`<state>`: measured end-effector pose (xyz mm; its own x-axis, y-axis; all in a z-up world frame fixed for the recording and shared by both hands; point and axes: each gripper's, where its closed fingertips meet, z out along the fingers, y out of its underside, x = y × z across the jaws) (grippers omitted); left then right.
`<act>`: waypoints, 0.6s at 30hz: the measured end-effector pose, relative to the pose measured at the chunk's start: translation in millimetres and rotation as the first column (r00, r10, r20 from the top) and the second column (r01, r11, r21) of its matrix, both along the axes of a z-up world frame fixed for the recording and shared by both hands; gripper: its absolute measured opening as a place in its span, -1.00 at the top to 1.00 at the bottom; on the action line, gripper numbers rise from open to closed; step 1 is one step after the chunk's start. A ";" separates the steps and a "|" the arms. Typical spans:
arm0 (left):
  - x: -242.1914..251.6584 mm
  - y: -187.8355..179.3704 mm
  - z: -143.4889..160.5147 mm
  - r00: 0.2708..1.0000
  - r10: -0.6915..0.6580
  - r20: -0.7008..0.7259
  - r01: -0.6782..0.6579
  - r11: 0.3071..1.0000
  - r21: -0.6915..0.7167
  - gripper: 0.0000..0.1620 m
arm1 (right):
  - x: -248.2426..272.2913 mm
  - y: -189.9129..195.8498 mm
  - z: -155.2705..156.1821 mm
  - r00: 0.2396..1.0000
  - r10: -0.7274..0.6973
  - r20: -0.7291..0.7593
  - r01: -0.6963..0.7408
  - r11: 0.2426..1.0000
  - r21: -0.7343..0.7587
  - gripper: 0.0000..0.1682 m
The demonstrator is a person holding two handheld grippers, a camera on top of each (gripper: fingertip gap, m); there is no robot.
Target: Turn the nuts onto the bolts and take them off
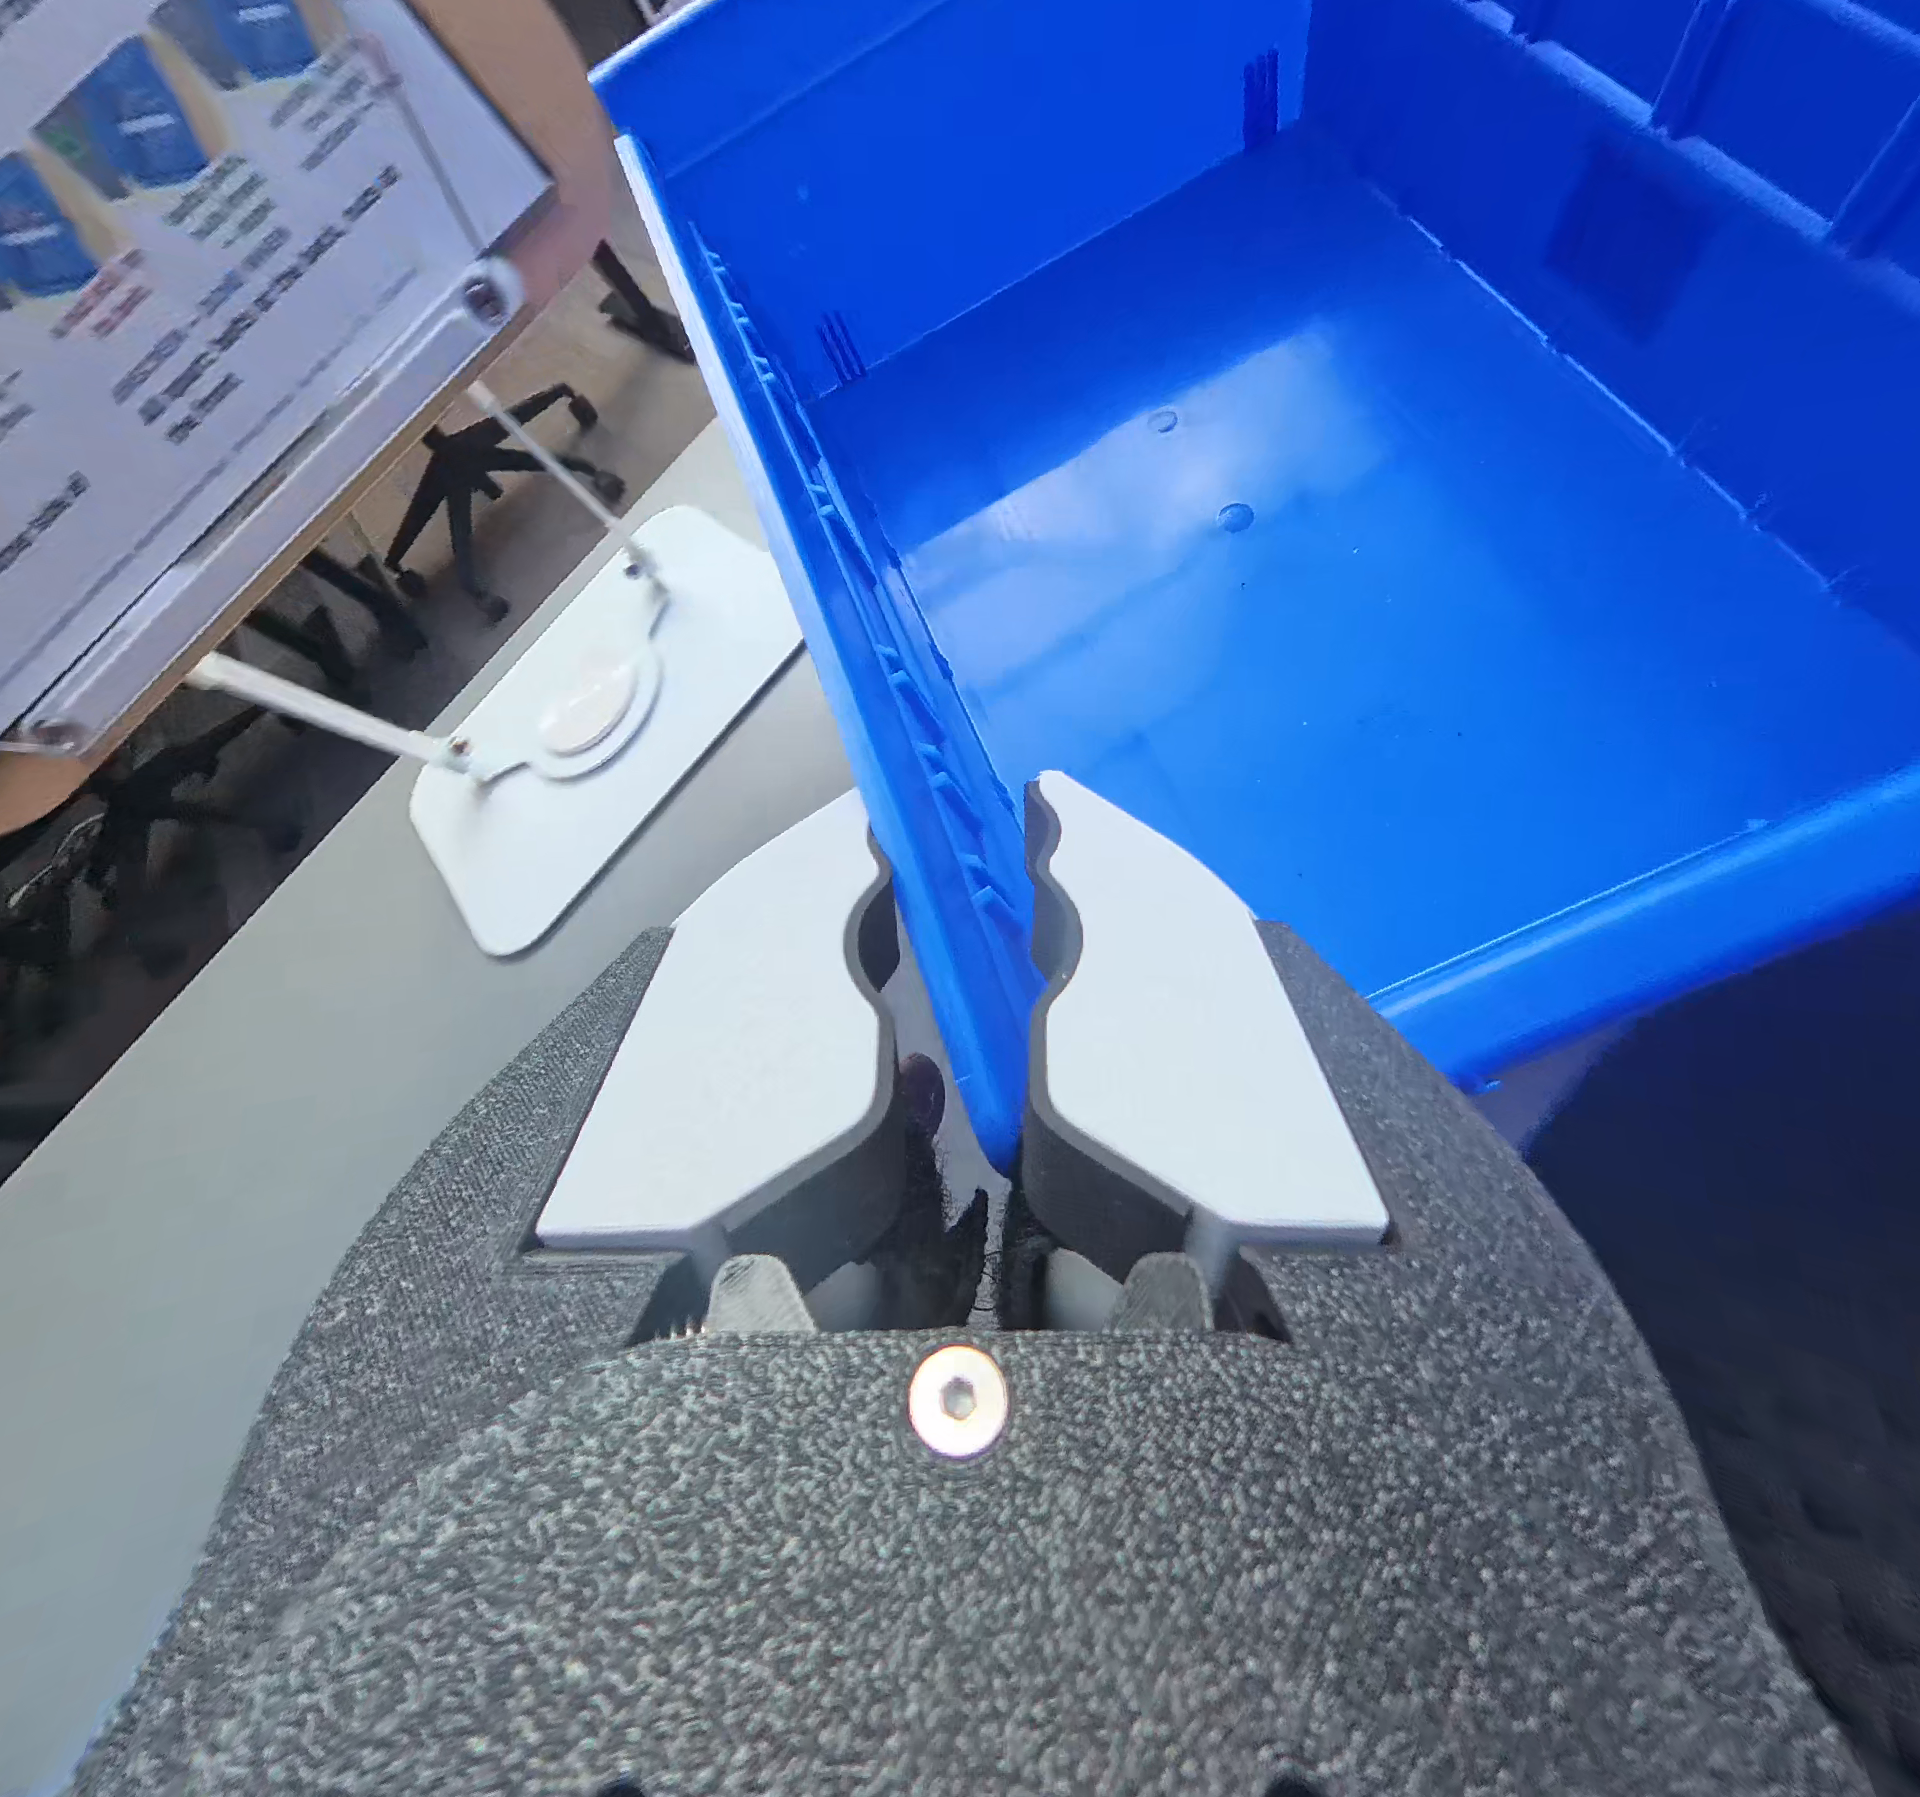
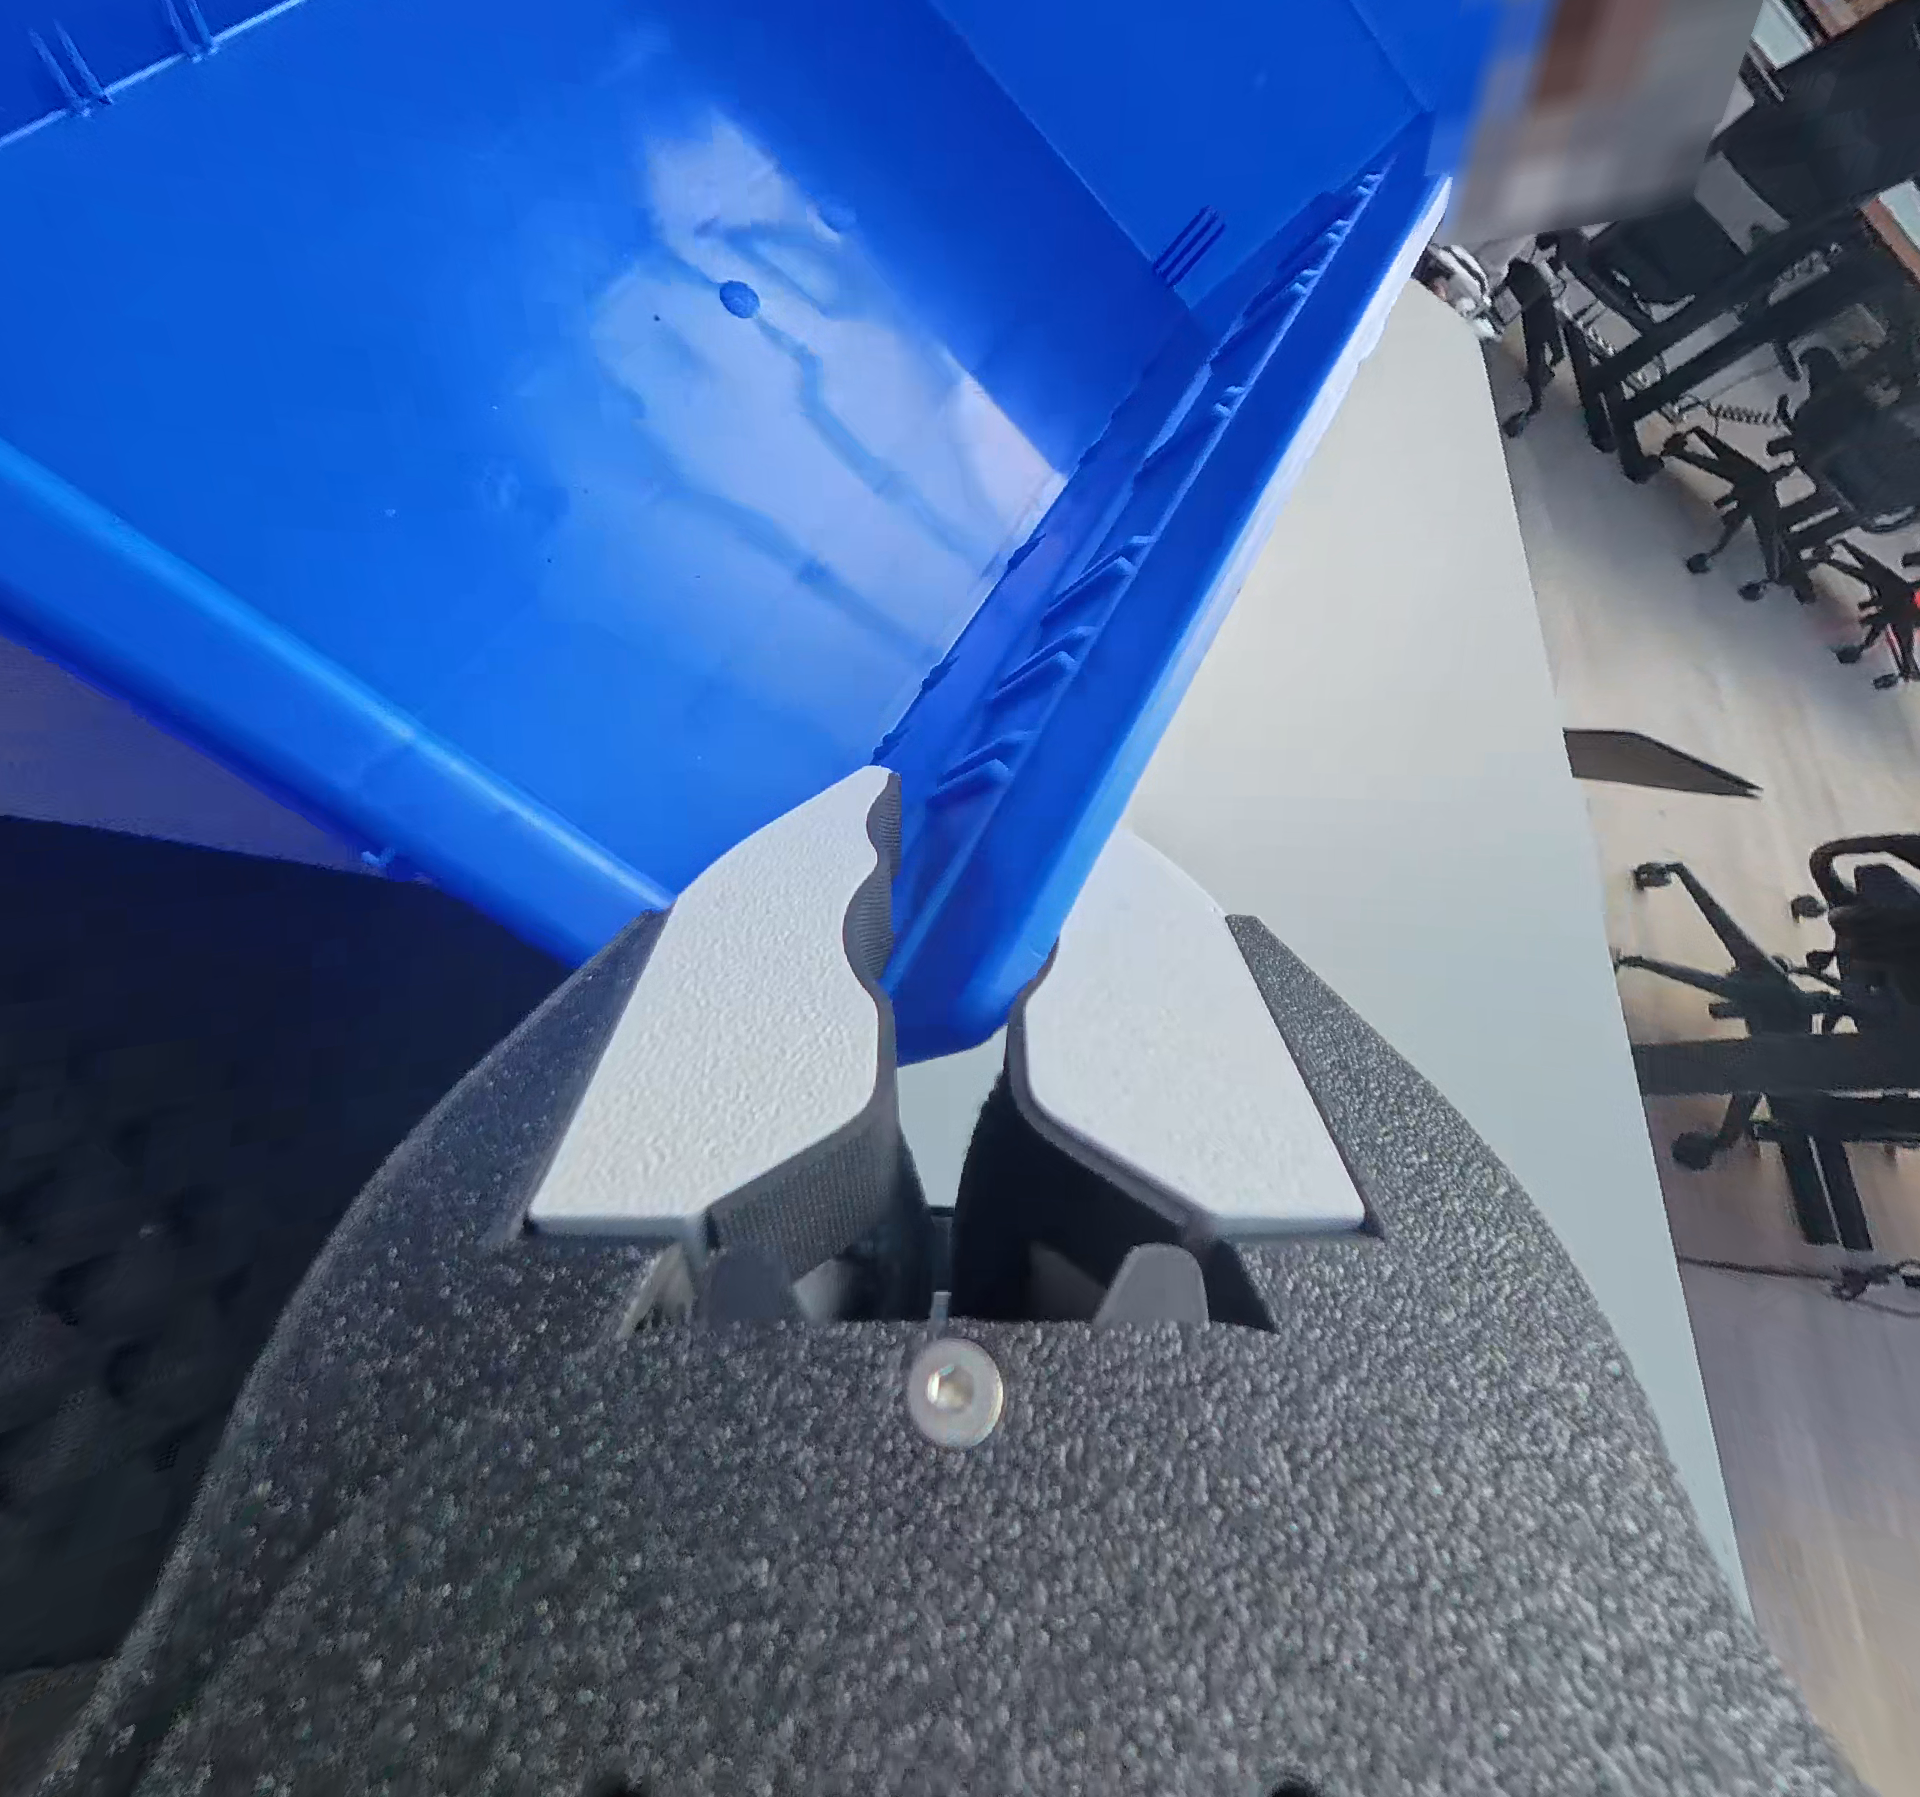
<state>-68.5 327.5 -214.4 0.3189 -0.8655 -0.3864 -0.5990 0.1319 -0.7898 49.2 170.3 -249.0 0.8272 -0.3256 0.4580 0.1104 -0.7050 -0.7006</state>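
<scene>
We are holding a blue bin point(image 1: 1351, 604) by its two side walls. The left gripper point(image 1: 951, 817) is closing on the bin's left wall, one finger inside the bin and one outside, the ribbed rim running between them. The right gripper point(image 2: 987, 812) is doing the same on the right wall, its jaws nearly together with only the wall's thickness in the gap. In both wrist views we are looking down into the bin: its floor is showing only moulded dimples and glare.

We are not seeing any nuts or bolts in either view; we cannot tell where they are lying.

A second blue bin point(image 1: 1714, 33) is sitting just beyond the first, at far right in the left wrist view. To the left, a sign holder point(image 1: 208, 241) on a white stand base point(image 1: 582, 739) is standing on the grey table point(image 1: 208, 1124). Whether the held bin is resting on the table or hanging clear of it, we cannot tell. Beyond the table's right edge, office chairs point(image 2: 1766, 500) are standing on a wooden floor point(image 2: 1662, 708).
</scene>
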 end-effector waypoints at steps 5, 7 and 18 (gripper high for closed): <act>60.8 -30.0 -28.1 0.994 -0.110 -0.022 0.109 0.993 -0.043 0.71 | 44.4 -38.9 -19.8 0.995 -0.103 -0.015 0.102 0.994 -0.041 0.83; 77.4 -38.4 -37.2 0.989 -0.141 -0.032 0.139 0.989 -0.051 0.71 | 55.3 -49.1 -28.0 0.991 -0.128 -0.027 0.127 0.991 -0.049 0.83; 104.5 -52.2 -58.6 0.977 -0.210 -0.047 0.202 0.971 -0.131 0.59 | 77.0 -60.4 -40.9 0.982 -0.169 -0.084 0.171 0.985 0.012 0.81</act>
<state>36.0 275.3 -273.0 0.1078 -0.9526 -0.2845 -0.6163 0.1605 -0.7710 126.1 109.8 -289.8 0.7938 -0.4725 0.3829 -0.0685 -0.6950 -0.7157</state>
